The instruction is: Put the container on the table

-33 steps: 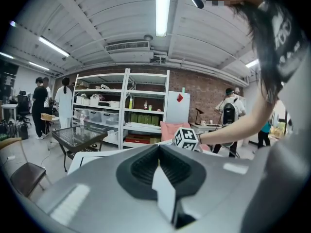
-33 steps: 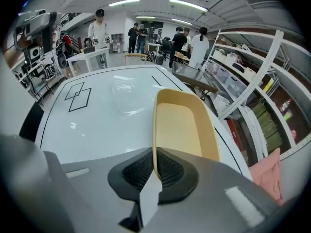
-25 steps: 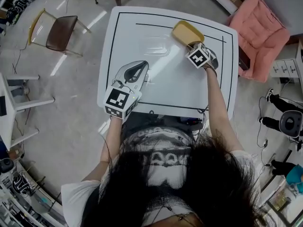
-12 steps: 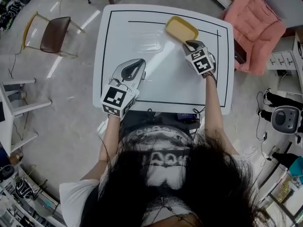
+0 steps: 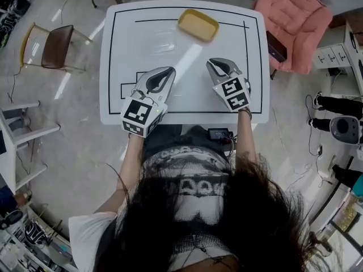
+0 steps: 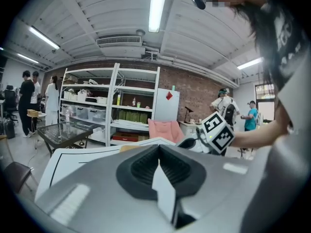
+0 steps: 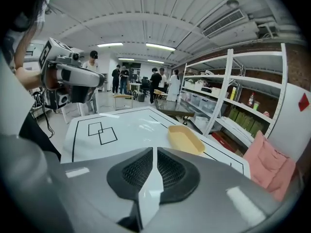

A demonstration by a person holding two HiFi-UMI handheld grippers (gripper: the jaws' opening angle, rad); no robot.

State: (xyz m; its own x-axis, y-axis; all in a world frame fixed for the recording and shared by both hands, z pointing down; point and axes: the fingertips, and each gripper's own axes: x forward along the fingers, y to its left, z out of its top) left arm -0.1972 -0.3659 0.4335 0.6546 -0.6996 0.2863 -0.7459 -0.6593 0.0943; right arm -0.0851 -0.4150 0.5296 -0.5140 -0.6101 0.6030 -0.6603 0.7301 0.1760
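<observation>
Yellow container (image 5: 198, 25) sits flat on white worktop (image 5: 187, 95), upper centre of head view, close to far edge. Looks placed; job seems done.

Left gripper (image 5: 168, 72) clenched, nothing between jaws. Right gripper (image 5: 213, 63) clenched too, empty. Both lower in frame, near front edge, well apart from container.

Advice: any retreat straight toward body, no sweep up-frame.

Wide bare worktop between. Pink cushion (image 5: 292, 21) upper right, brown chair (image 5: 54, 41) upper left, both off worktop.
</observation>
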